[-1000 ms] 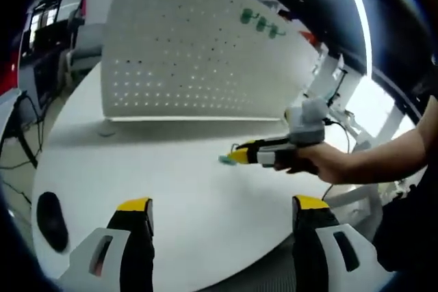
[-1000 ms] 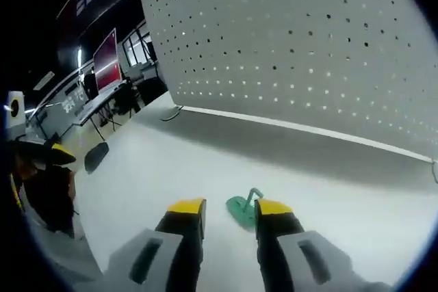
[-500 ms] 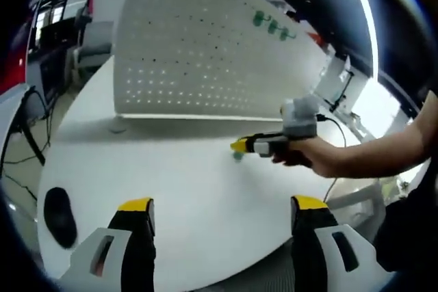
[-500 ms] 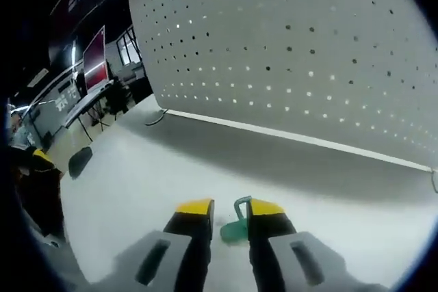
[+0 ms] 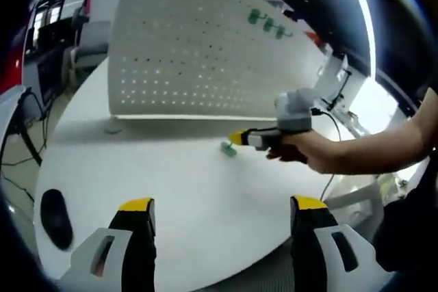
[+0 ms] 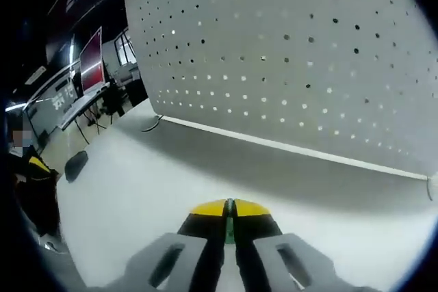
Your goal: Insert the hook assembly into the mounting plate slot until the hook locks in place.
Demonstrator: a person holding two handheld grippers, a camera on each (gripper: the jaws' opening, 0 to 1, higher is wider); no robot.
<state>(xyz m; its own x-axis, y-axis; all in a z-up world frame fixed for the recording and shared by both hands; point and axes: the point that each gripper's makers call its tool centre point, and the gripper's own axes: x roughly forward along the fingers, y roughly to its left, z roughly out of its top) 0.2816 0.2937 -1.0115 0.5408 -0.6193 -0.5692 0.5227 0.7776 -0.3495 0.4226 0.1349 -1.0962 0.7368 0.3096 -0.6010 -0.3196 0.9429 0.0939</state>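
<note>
A white pegboard mounting plate [image 5: 198, 52] [image 6: 294, 52] stands upright at the back of the round white table [image 5: 171, 189]. In the right gripper view my right gripper [image 6: 229, 207] is shut on a green hook [image 6: 229, 218], which shows as a thin edge between the yellow tips. From the left gripper view a hand holds that right gripper [image 5: 239, 138] over the table in front of the plate, the green hook [image 5: 227, 148] at its tip. My left gripper [image 5: 222, 204] is open and holds nothing, low near the table's front edge.
Several green hooks [image 5: 267, 22] hang high on the plate's right side. A black oval object [image 5: 53, 218] [image 6: 75, 165] lies at the table's left. A cable [image 5: 332, 128] trails from the right gripper. Desks and monitors [image 6: 92, 66] stand beyond the table.
My right gripper has closed on the green hook that lay between its open jaws and has carried it a little left, toward the plate. The left gripper stays open and still.
</note>
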